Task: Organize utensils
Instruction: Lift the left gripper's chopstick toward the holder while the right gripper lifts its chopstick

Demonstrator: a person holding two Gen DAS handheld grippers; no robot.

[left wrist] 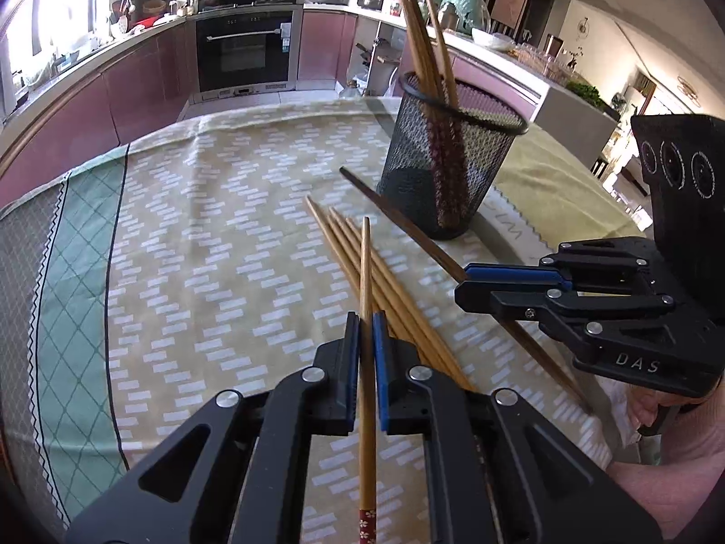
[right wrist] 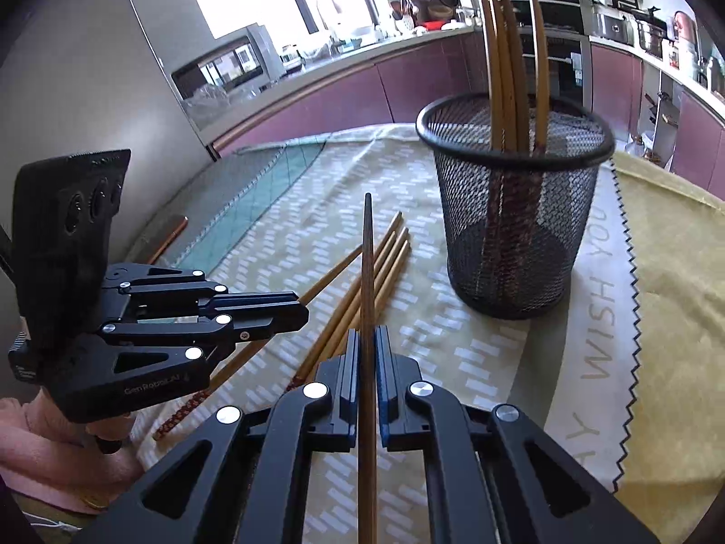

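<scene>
Chopsticks [left wrist: 435,59] stand in the mesh cup [left wrist: 453,158] — loose chopsticks [left wrist: 362,267] lie on the tablecloth [left wrist: 204,226] before it.

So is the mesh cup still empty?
No, the mesh cup already holds several chopsticks standing upright in it.

My left tool [left wrist: 366,335], at the bottom centre of its own view, is clamped on a light chopstick [left wrist: 366,272]. My right tool [right wrist: 367,349], tilted downward, pinches a dark chopstick [right wrist: 368,249]. My hand [left wrist: 652,408] shows lower right.
</scene>
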